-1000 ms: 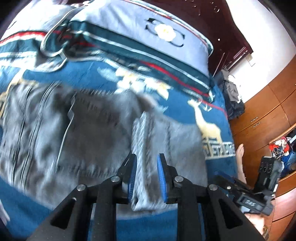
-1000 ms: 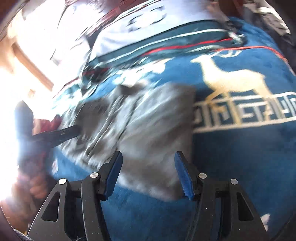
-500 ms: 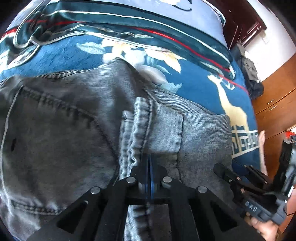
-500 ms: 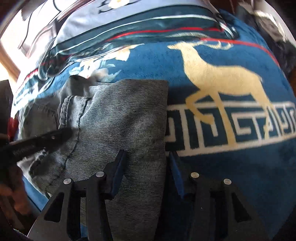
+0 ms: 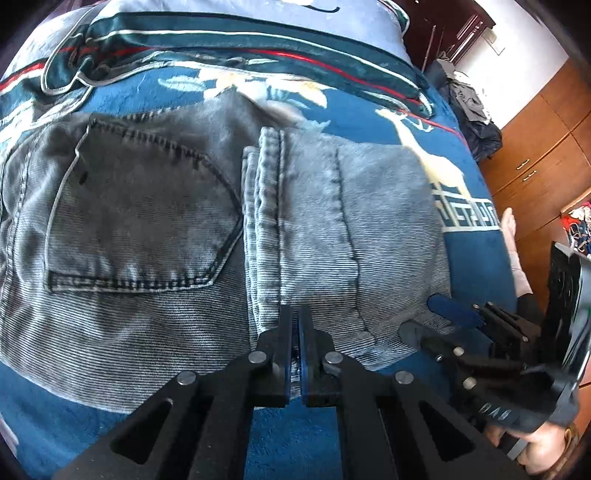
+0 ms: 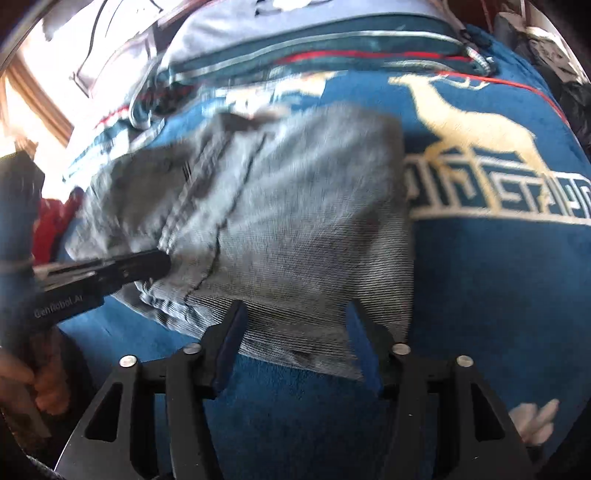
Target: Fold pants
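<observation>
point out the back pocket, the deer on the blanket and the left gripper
back pocket (image 5: pixel 144 214): left wrist view, middle of the pocket panel
deer (image 6: pixel 476 114): right wrist view, its body
left gripper (image 5: pixel 295 328): left wrist view, between the fingertips, shut on the jeans' hem

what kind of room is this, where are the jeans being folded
Most likely a bedroom: the grey denim pants lie on a bed's blue deer-patterned blanket, with a pale pillow beyond and brown wooden wardrobe drawers alongside.

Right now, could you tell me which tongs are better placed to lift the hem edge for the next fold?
Left. The left tongs are already shut on the jeans at the hem seam, while the right tongs are open, straddling the near edge without gripping.
</observation>
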The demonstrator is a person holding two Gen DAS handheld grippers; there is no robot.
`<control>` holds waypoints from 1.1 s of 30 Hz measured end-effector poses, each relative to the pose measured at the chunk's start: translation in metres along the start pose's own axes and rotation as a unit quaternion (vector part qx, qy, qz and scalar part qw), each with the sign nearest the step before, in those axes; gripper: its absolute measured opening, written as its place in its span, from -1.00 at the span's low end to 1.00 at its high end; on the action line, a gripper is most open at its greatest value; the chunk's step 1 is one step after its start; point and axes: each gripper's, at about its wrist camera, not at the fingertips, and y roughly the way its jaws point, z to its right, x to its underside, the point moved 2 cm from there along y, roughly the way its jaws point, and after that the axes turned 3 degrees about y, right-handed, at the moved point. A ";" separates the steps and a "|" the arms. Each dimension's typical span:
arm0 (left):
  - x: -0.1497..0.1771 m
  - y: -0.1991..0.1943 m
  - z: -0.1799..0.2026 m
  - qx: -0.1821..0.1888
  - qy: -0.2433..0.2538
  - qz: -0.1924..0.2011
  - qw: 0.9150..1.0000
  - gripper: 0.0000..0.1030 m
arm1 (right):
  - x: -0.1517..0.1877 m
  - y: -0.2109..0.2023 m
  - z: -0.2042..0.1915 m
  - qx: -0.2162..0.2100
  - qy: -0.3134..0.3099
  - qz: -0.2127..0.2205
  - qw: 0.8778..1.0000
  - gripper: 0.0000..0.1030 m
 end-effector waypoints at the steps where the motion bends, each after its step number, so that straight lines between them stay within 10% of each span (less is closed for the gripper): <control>1: 0.000 0.001 0.001 -0.005 0.005 0.002 1.000 -0.89 | 0.002 0.004 -0.002 0.008 -0.015 0.006 1.000 0.14; 9: 0.000 -0.036 -0.003 -0.040 0.002 0.042 0.998 -0.76 | -0.003 -0.020 -0.004 -0.001 0.011 0.030 0.999 0.27; 15: -0.006 -0.075 -0.018 -0.109 0.017 0.088 0.990 0.38 | -0.003 -0.030 -0.031 -0.003 -0.020 0.035 0.999 0.33; 33: -0.001 -0.131 -0.075 -0.163 0.007 0.104 0.981 0.87 | -0.017 -0.022 -0.151 -0.052 -0.134 0.035 0.989 0.57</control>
